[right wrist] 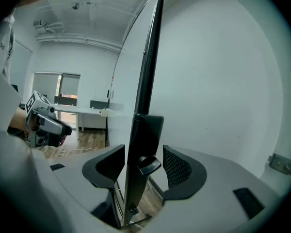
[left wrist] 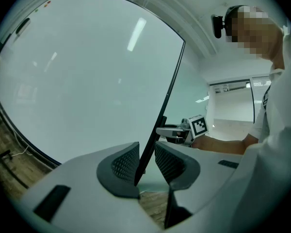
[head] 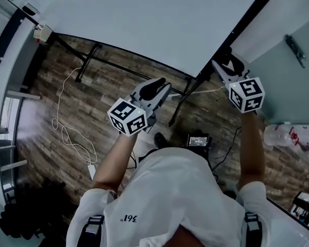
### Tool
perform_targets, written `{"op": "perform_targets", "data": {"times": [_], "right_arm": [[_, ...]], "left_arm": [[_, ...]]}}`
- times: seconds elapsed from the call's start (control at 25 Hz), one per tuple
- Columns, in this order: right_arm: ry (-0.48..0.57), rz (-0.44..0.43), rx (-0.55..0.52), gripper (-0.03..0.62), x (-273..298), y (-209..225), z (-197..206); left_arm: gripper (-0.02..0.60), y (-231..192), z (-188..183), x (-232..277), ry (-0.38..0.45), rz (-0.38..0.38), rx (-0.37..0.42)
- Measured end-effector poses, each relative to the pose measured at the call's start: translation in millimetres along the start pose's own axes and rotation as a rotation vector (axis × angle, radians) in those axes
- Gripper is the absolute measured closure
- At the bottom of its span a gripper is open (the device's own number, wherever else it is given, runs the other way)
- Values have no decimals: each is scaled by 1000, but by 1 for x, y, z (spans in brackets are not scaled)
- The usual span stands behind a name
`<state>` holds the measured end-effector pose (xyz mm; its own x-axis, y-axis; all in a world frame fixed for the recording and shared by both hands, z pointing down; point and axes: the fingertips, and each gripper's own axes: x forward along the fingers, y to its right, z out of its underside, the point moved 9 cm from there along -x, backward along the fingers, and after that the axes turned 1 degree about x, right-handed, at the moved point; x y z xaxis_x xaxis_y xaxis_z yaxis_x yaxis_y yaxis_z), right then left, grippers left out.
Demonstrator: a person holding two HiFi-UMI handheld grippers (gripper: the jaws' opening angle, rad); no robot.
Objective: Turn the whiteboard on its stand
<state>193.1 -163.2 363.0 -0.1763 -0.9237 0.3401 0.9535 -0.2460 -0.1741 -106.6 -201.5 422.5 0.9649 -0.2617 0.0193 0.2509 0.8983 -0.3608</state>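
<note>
Black-edged whiteboard (left wrist: 77, 81), left gripper (left wrist: 146, 153) parted astride its edge, right gripper (right wrist: 143, 158) likewise

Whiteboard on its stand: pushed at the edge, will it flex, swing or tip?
Probably stiff: the whiteboard has a straight black frame. Likely pivots rather than slides, given the side knob. Big panel on a thin-legged stand, so it may wobble.

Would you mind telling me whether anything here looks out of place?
The white cable lies in loose loops on the floor beside the stand of the whiteboard, where it might snag.
</note>
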Motion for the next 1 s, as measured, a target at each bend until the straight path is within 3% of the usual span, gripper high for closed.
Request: {"op": "perform_targets", "data": {"times": [0.6, 1.0], "right_arm": [[-13, 113, 48, 349, -58, -22, 20], [10, 91, 125, 349, -102, -37, 51]], "left_arm": [[494, 23, 11, 0, -33, 107, 1], [494, 60, 23, 1, -35, 83, 0]]}}
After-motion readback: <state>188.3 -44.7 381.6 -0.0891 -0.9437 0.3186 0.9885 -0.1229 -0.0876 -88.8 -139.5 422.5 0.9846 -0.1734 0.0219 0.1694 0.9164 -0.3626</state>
